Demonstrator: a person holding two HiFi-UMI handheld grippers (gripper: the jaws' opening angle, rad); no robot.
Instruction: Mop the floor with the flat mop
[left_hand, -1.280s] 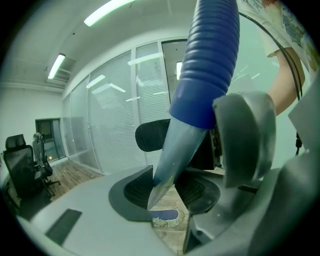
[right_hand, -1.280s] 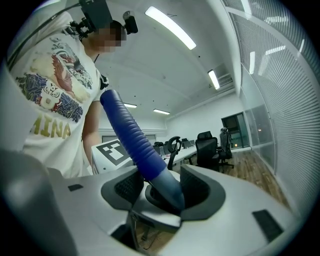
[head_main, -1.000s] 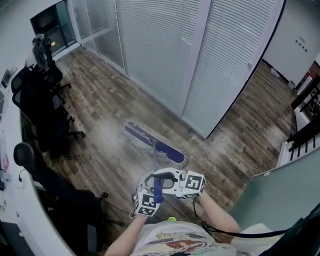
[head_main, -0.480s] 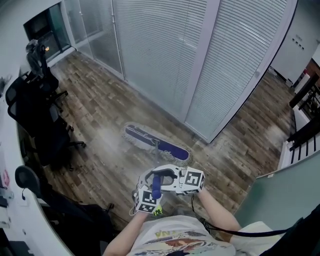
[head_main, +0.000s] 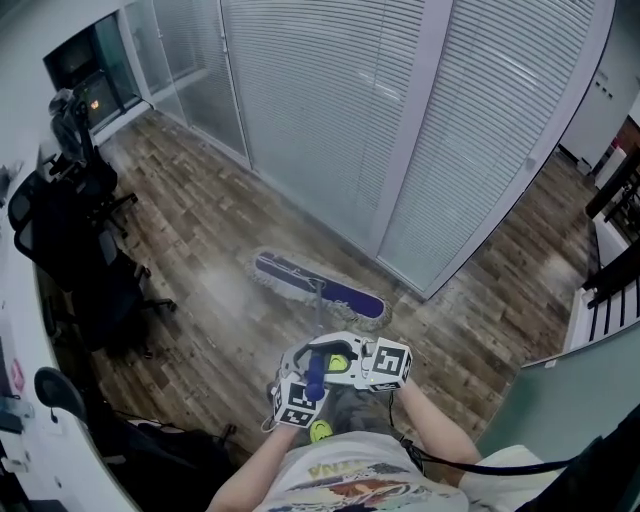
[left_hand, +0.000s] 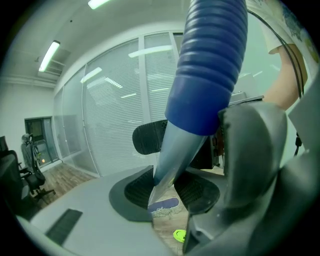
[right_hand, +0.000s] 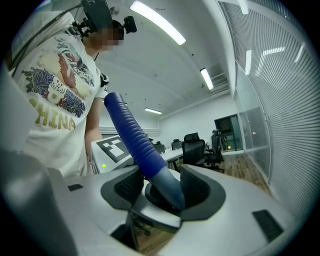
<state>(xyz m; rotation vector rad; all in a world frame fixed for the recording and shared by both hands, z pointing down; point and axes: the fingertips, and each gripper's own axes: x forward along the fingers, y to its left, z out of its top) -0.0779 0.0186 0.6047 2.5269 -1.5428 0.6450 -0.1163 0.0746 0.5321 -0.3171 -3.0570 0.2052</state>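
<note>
So left gripper (left_hand: 169, 192): clenched on handle (left_hand: 207, 65)
right gripper (right_hand: 161, 192): clenched on handle
mop head (head_main: 322, 290): flat on floor (head_main: 200, 230), near blinds (head_main: 330, 120)

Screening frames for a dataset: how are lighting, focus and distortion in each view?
Head view: even light, sharp, bowed walls, pale sheen on floor by the mop head. Left gripper view: fisheye, dark corners, mop handle soft. Right gripper view: fisheye, bright ceiling lights.

Top of mop handle (left_hand: 210, 65) cut off; mop head (left_hand: 165, 204) mostly hidden.
</note>
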